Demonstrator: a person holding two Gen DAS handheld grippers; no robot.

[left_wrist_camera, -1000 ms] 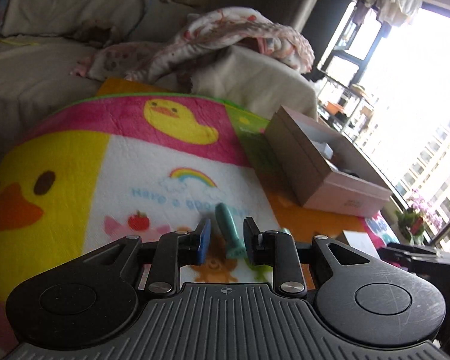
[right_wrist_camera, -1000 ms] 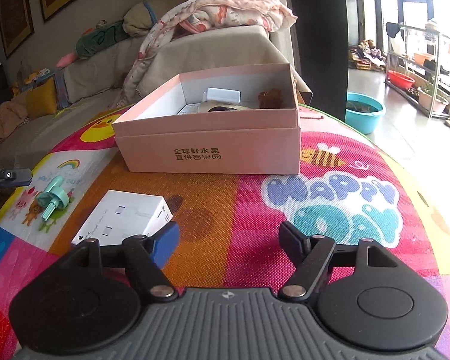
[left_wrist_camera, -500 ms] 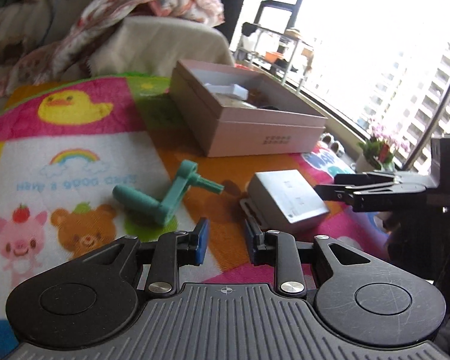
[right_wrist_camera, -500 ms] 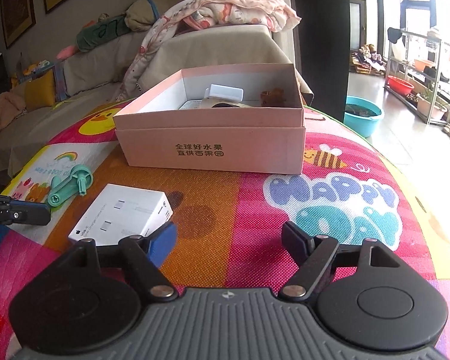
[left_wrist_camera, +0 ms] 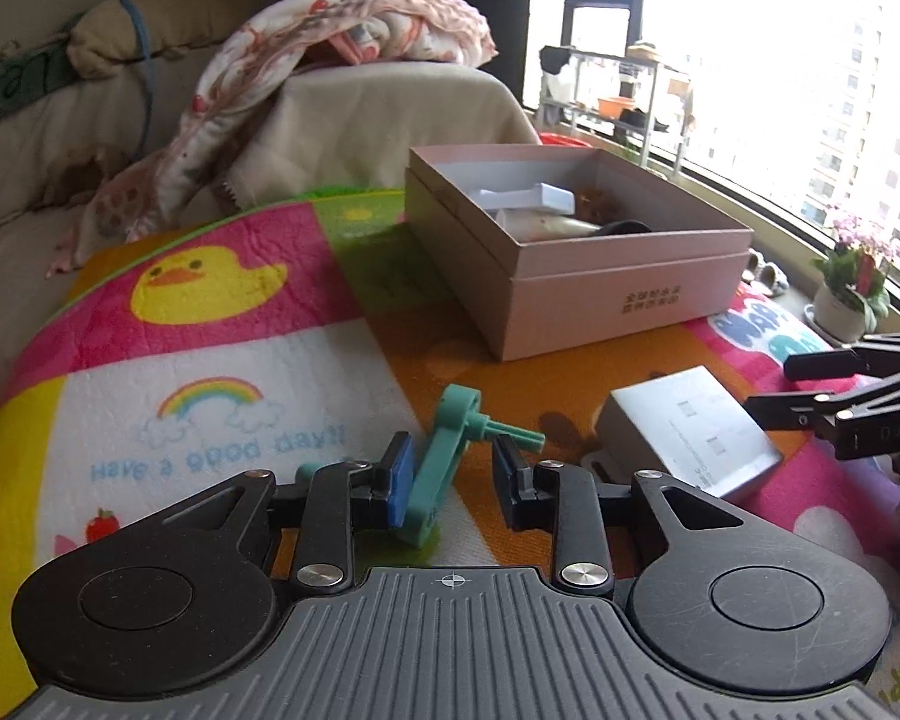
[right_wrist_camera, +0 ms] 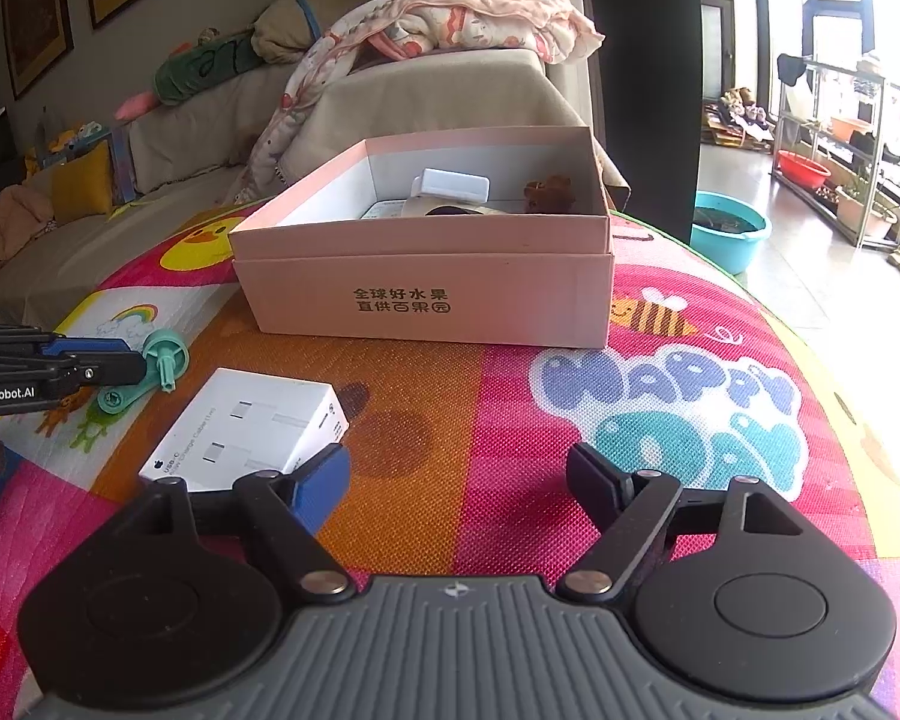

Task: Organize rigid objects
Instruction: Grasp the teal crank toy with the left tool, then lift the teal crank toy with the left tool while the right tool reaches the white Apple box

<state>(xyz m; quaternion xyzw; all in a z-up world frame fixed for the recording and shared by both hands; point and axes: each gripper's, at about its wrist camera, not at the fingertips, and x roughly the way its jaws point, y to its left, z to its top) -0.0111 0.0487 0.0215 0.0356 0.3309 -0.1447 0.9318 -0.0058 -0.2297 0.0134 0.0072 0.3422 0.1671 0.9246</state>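
A teal plastic crank handle point(left_wrist_camera: 450, 456) lies on the play mat point(left_wrist_camera: 210, 360); it also shows in the right wrist view point(right_wrist_camera: 150, 372). My left gripper point(left_wrist_camera: 453, 474) is open, its fingers on either side of the handle without closing on it. A white cable box point(left_wrist_camera: 690, 444) lies to its right, also in the right wrist view point(right_wrist_camera: 252, 426). My right gripper point(right_wrist_camera: 456, 480) is open and empty, its left finger beside the white box. The open pink cardboard box point(right_wrist_camera: 450, 294) holds several items, and appears in the left wrist view too point(left_wrist_camera: 600, 294).
A sofa with a blanket point(right_wrist_camera: 450, 24) stands behind the mat. A teal basin point(right_wrist_camera: 729, 228) and a shelf rack point(right_wrist_camera: 840, 138) stand on the floor at right. A potted plant point(left_wrist_camera: 852, 294) sits by the window.
My left gripper has swung back left and moved forward, so the teal handle now sits between its fingers. My right gripper has stayed almost still, wide open.
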